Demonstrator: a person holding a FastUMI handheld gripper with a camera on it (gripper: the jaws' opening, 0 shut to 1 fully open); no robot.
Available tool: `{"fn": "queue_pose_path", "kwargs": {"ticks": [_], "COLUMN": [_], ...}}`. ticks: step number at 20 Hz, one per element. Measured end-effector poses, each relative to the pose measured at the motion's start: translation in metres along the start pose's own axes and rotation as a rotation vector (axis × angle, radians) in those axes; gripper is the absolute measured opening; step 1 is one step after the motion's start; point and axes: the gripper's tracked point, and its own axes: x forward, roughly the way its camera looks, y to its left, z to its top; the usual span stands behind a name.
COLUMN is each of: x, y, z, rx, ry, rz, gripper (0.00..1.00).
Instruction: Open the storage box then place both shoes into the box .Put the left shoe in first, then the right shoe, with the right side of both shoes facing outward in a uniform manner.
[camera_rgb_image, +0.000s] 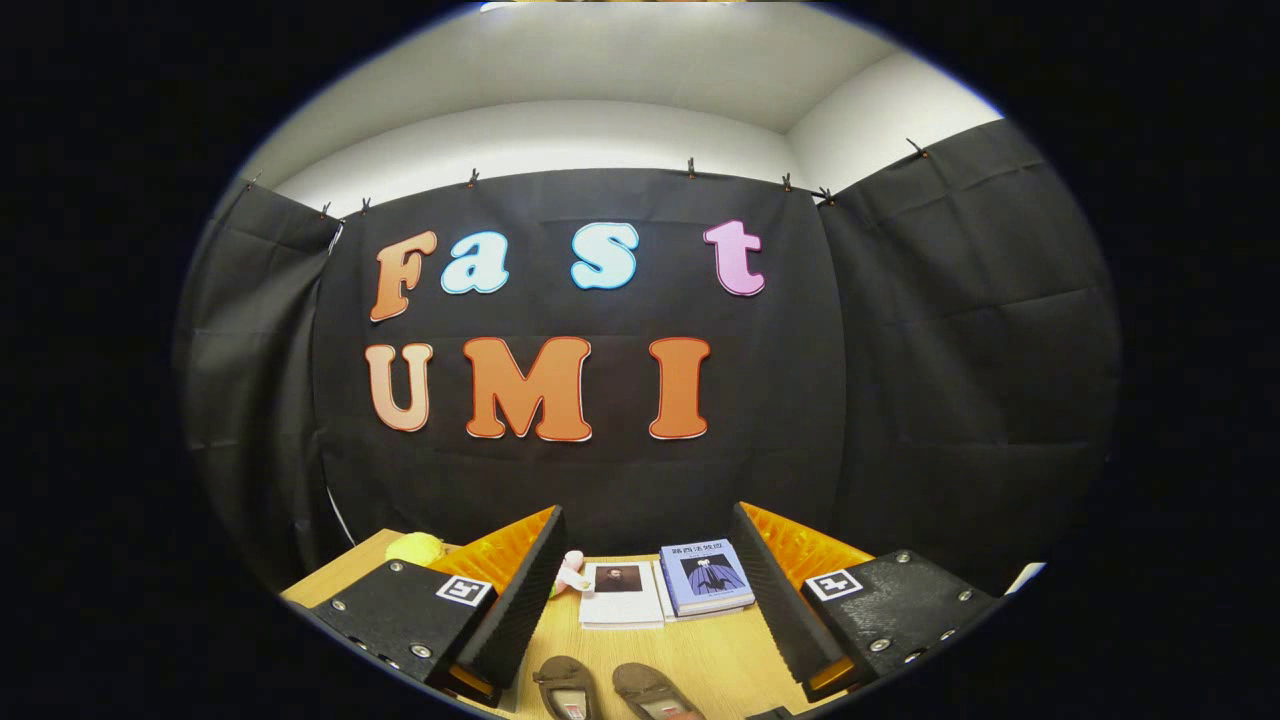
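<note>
- Two shoes (610, 688), brown slip-ons, side by side on the tabletop (700, 650), low between the claw fingers, toes pointing away from the camera; only front parts visible
- Claw (645, 600) spread wide, holding nothing; black ribbed finger pads (520, 600) flank the shoes, apart from them
- Bare wood between shoes and books
- Two books (665, 590) lie flat beyond the shoes, near the tabletop's far edge by the black cloth wall
- Small pink toy (572, 573) just beside the left finger; yellow round object (415, 548) farther left near the tabletop edge
</note>
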Motion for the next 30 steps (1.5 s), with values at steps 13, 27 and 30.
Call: {"fn": "queue_pose_path", "kwargs": {"ticks": [13, 27, 30], "x": [0.005, 0.008, 0.009], "y": [0.008, 0.127, 0.150], "z": [-0.030, -0.173, -0.214], "rx": [0.069, 0.560, 0.661], "ry": [0.080, 0.468, 0.560], "rz": [0.049, 0.410, 0.468], "gripper": [0.98, 0.98, 0.98]}}
